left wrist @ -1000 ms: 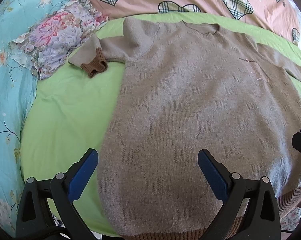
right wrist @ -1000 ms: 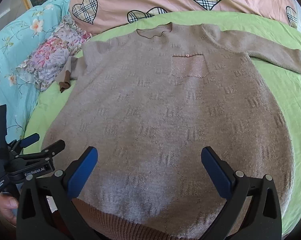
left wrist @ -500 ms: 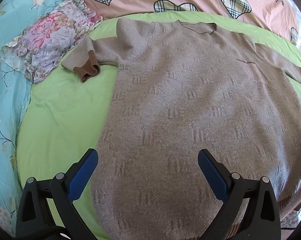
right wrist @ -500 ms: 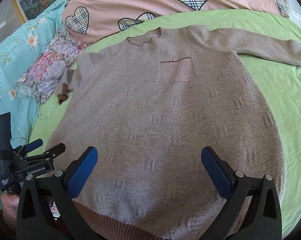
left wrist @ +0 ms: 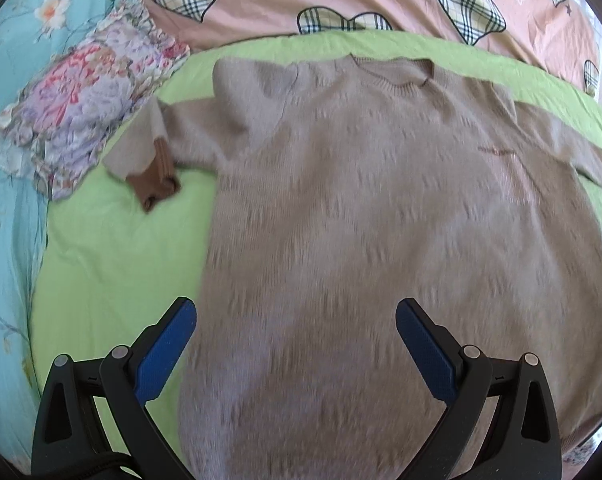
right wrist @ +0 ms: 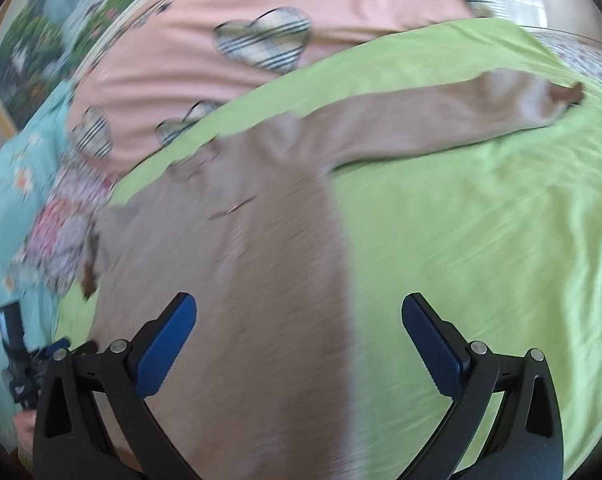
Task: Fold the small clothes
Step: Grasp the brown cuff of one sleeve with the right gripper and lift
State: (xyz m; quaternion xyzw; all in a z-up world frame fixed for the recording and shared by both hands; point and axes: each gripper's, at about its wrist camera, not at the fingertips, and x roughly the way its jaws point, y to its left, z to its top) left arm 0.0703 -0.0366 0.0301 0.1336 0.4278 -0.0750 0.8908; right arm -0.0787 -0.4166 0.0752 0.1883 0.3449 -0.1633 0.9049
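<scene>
On green sheet (left wrist: pixel 113 264): tan sweater (left wrist: pixel 381 220) flat; right gripper (right wrist: pixel 299 340) agape

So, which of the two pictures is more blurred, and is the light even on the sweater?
Right wrist view: heavy motion smear across the sweater and green sheet; only the right gripper is sharp. Left wrist view: mild blur on the knit, brown cuff still readable. Both: soft daylight, no glare, fisheye bending at the edges.

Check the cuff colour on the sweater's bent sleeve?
Dark brown cuff against the taupe sweater; clearest in the left wrist view.
</scene>
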